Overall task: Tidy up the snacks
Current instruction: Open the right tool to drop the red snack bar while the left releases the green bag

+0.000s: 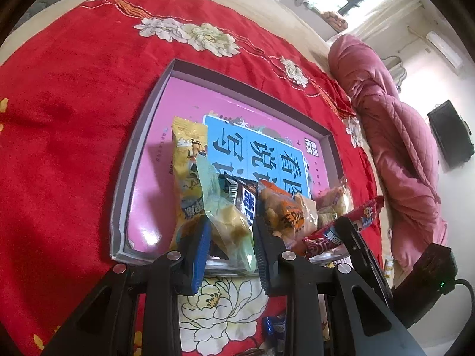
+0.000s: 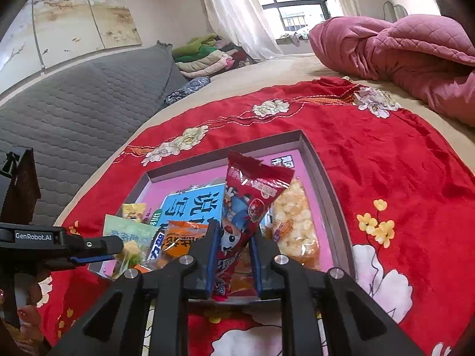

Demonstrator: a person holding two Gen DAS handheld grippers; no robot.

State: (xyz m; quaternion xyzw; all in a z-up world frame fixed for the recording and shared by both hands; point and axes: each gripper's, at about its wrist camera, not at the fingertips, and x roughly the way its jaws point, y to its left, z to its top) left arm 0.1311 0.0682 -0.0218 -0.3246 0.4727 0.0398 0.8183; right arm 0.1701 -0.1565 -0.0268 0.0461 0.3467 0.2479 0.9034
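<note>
Surface: a red bedspread (image 2: 386, 154) with white embroidered flowers, spread over a bed.
Tray: a shallow grey-walled box lid (image 1: 142, 136) with a pink floor and a blue panel of printed characters lies flat on the bedspread; the snacks sit in its near end.
Left gripper: the left gripper (image 1: 230, 231) has its jaws narrowly parted and pressed on a pale green snack packet (image 1: 225, 207), which stands tilted over the tray's near edge; the right wrist view shows the same grip from the side (image 2: 118, 247).
Right gripper: the right gripper (image 2: 233, 246) has a red snack packet (image 2: 252, 190) between its blue pads, upright and leaning slightly right. The left pad touches the packet; a slim gap shows at the right pad, so the hold looks loose.
Yellow packet: a yellow snack packet (image 1: 188, 160) lies in the tray just left of the green one.
Dark packet: a dark wrapper with white lettering (image 1: 243, 195) sits between the green packet and an orange snack packet (image 1: 285, 210).
Clear bag: a clear bag of pale puffed pieces (image 2: 294, 225) lies along the tray's right wall, just beside the red packet.
Background: a folded pink quilt (image 2: 400, 50) rests on the bed, well apart from the tray.
</note>
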